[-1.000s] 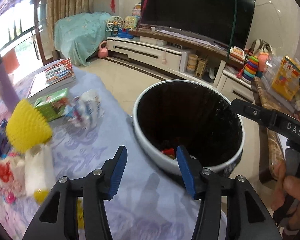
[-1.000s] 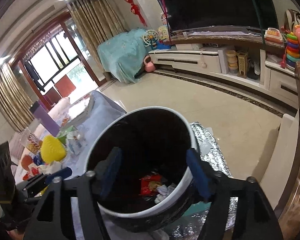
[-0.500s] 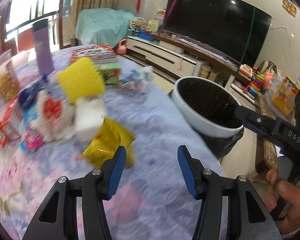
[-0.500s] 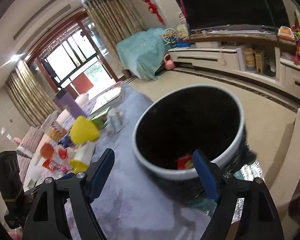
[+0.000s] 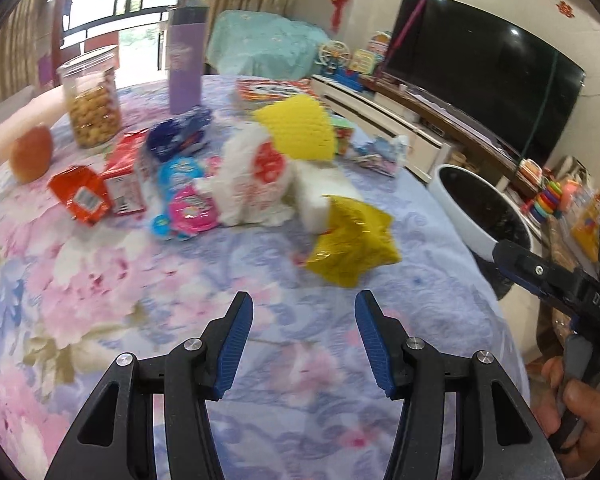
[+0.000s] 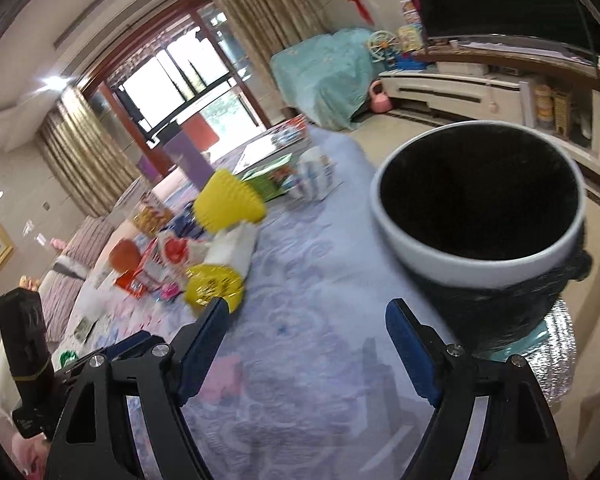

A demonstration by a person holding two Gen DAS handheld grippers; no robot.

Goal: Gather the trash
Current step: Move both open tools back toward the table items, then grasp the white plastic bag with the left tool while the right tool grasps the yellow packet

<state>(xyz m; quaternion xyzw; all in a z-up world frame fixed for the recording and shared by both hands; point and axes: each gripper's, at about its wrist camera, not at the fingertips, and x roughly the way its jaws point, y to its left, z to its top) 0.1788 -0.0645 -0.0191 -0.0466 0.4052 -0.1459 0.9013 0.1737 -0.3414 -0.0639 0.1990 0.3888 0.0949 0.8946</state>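
Room: living room with a big dark television [image 5: 488,60] on the far right wall, a low white cabinet [image 5: 384,120] under it, curtains and a bright glass door [image 6: 188,92] far left.
Surface: table under a floral cloth [image 5: 112,280] in pink, blue and lavender.
Trash: yellow crinkled wrapper [image 5: 350,240], shiny and puffed, lies in the middle of the table, nearest the left claw; a white foam block [image 5: 320,192] touches its far side.
More trash: white bag with red print [image 5: 256,176], pink and blue packets [image 5: 188,204], red packet [image 5: 80,198], yellow foam net [image 5: 300,128], clustered further back.
Bin: white-rimmed bin [image 6: 480,256] with black liner, off the table's right edge.
Other items: cookie jar [image 5: 92,100], purple bottle [image 5: 186,60], an orange fruit [image 5: 32,154], far left.
Left claw [image 5: 304,340]: spread wide, holding nothing, above the cloth just short of the wrapper.
Right claw [image 6: 308,348]: spread wide, holding nothing, near the bin.
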